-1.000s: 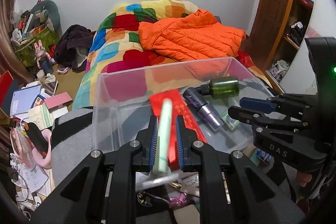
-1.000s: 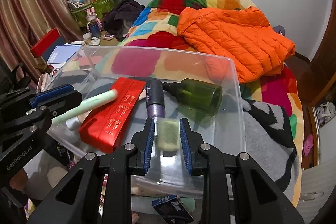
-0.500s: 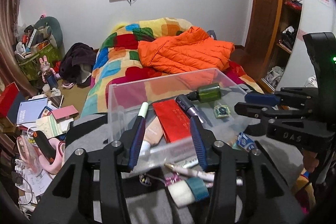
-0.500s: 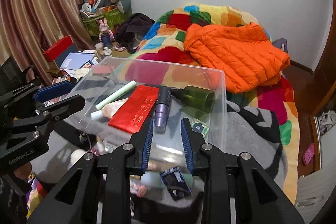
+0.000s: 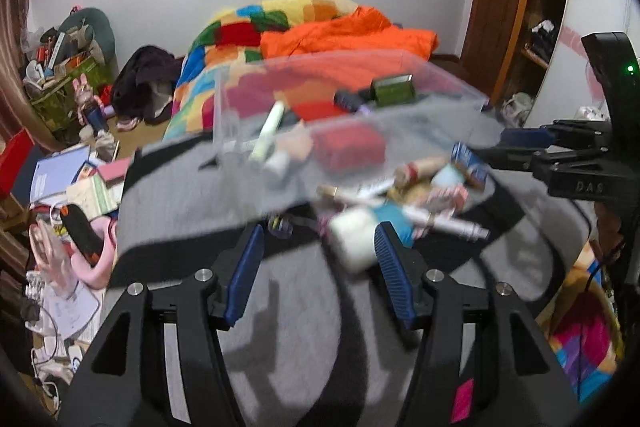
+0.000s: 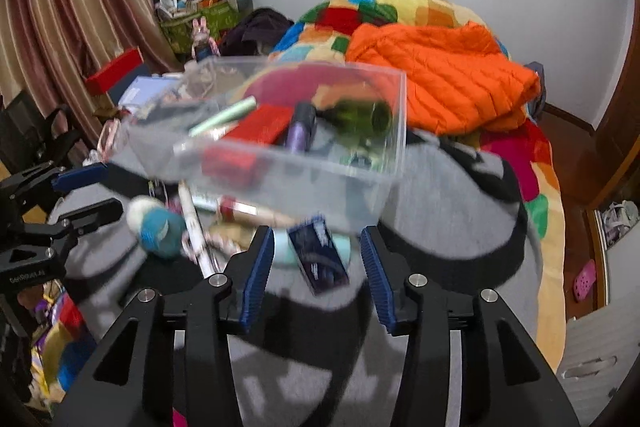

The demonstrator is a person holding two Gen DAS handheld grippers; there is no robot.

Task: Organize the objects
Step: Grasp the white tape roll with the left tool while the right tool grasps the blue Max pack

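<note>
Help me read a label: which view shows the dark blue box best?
The right wrist view: the dark blue box lies near, between the open tongs, its face showing. The left wrist view shows it smaller, blurred, farther right.

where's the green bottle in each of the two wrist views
Left wrist: the green bottle lies in the far right corner of the clear bin, upper centre-right of the picture.
Right wrist: the green bottle lies in the bin's right part, near its right wall, just above the picture's centre.
Shared landmark: the orange jacket on the bed behind the bin.
</note>
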